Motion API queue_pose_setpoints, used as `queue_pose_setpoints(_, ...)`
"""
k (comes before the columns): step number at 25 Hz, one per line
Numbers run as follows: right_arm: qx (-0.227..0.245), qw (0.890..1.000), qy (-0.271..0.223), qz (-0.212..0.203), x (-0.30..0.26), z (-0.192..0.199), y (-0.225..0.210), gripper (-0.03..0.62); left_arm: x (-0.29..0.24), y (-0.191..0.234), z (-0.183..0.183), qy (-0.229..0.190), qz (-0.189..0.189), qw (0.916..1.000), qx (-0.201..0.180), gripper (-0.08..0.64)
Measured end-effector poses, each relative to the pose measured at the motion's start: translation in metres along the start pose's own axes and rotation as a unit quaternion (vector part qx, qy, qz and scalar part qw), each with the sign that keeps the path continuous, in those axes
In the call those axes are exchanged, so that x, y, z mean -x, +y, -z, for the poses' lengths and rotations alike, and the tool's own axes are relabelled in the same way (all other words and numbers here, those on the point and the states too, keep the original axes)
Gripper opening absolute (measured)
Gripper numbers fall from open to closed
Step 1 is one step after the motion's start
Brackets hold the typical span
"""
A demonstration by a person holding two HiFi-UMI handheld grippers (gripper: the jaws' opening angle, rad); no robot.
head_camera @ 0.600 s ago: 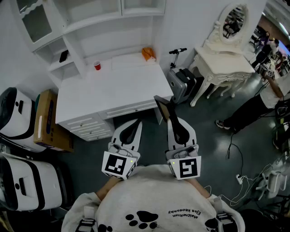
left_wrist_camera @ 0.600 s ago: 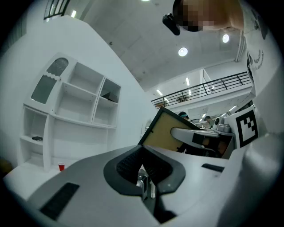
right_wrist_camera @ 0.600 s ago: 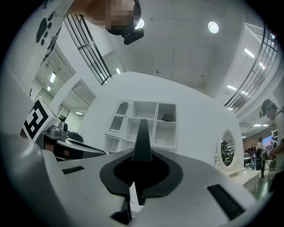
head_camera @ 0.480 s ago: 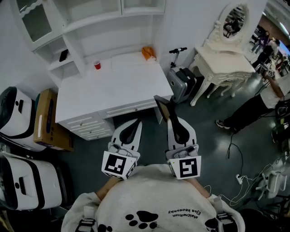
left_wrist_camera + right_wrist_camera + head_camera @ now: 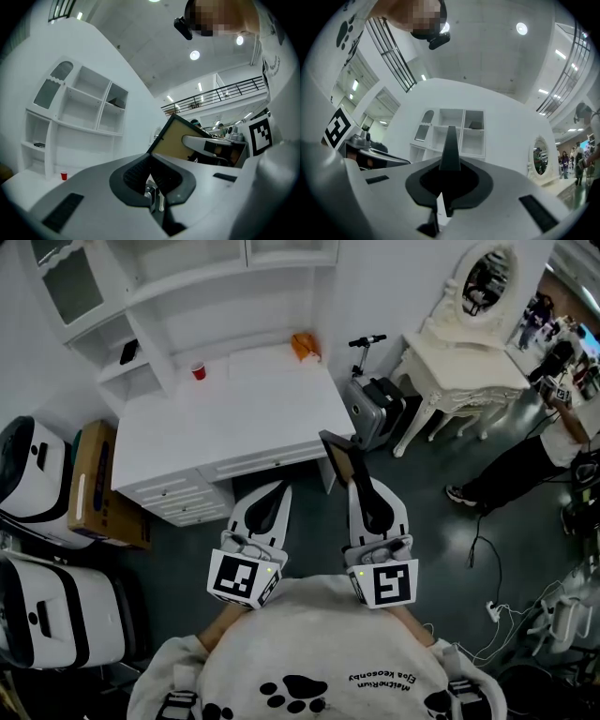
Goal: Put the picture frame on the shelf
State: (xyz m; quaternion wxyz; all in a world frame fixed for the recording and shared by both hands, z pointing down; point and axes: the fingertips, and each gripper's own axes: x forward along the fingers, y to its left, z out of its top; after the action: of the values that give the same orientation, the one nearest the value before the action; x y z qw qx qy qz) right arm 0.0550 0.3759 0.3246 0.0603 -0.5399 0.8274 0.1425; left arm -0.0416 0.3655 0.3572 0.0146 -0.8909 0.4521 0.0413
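Dark grey floor (image 5: 422, 549) lies between a white bench (image 5: 234, 423) ahead and a white dressing table (image 5: 464, 367) to the right. Nearest, the left tool (image 5: 279, 491) has its jaws together with nothing between them. The right tool (image 5: 361, 486) is clamped on the picture frame (image 5: 337, 457), which stands edge-on in the air, just off the bench's front right corner. A grey suitcase (image 5: 366, 413) stands against the bench's right side, and a cardboard box (image 5: 98, 488) sits off its left side. A red cup (image 5: 199, 371) stands near the back edge, and something orange (image 5: 303, 346) lies at the back right corner. The white shelf (image 5: 216, 282) rises behind the bench, with a dark object (image 5: 127, 352) in a left compartment. A person (image 5: 534, 451) stands far right.
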Motion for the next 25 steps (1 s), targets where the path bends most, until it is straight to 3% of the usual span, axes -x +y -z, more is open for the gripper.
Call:
queue_pose_setpoints(14, -0.016, 1.0, -0.004, -0.01, -0.008, 0.018, -0.021, 0.04, -0.019, 0.003, 0.02, 0.021, -0.02, 0.9996, 0.003, 0.02)
queue_pose_setpoints(25, -0.024, 1.0, 0.005, 0.003, -0.088, 0.05, -0.04, 0.04, -0.082, 0.067, 0.028, 0.021, -0.005, 0.9997, 0.013, 0.02)
